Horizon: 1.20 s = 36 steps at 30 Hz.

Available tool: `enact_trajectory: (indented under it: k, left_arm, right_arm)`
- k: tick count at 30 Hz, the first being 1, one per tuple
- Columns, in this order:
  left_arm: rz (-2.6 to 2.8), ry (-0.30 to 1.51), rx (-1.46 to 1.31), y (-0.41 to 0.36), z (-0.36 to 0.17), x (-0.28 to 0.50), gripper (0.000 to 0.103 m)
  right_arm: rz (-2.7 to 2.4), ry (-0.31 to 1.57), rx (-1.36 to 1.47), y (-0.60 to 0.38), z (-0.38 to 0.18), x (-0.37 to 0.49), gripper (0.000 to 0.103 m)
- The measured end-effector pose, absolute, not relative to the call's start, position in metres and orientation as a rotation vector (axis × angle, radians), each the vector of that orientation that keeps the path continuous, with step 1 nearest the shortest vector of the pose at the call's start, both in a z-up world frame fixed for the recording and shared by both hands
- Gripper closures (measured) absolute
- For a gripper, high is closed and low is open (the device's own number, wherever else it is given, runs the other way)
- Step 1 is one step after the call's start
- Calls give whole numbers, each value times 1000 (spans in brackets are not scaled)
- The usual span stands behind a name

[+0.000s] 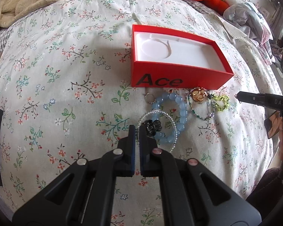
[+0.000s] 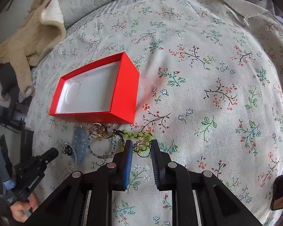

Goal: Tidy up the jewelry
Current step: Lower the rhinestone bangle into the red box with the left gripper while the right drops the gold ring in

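Lift slowly with left gripper (image 1: 137,131), pressed together apparently on the clear bead bracelet (image 1: 176,133), just near of the red box (image 1: 179,79). Free it from the overlapping blue bead bracelet (image 1: 181,111) before clearing the box's near wall. Right gripper (image 2: 141,148) partly spread around a thin ring (image 2: 143,156) and yellow-green bracelet (image 2: 134,136); cannot tell whether pinching. Counted: one box, four bracelets, gold hoops (image 1: 198,95) tangled, number unclear.

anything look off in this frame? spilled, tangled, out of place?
Yes: the red box is empty, and all the jewelry lies heaped on the bedspread in front of it. The blue bead bracelet, clear bead bracelet and green bead bracelet overlap, so lifting one may drag another. Nothing looks damaged.
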<state>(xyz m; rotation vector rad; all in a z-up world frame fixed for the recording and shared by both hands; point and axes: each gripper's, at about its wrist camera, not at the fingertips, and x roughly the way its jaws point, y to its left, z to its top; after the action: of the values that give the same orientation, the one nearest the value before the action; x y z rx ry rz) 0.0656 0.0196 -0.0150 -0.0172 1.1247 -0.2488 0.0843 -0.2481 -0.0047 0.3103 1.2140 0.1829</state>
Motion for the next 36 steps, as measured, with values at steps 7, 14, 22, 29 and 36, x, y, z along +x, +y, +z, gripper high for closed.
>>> enact_trajectory:
  k: [7, 14, 22, 29, 36]
  left_arm:
    - [-297, 998, -39, 11, 27, 62, 99]
    - [-334, 887, -81, 3, 58, 69, 99]
    - [-379, 818, -174, -10, 64, 93, 99]
    - [-409, 837, -261, -22, 48, 117, 99]
    - [-269, 897, -155, -15, 20, 134, 99]
  right_arm:
    - [216, 1158, 292, -235, 12, 86, 83]
    - [241, 1112, 268, -211, 24, 101, 83]
    - [260, 1090, 267, -199, 23, 120, 83]
    - [265, 1092, 267, -197, 16, 135, 83]
    - [260, 1111, 245, -193, 9, 144, 83]
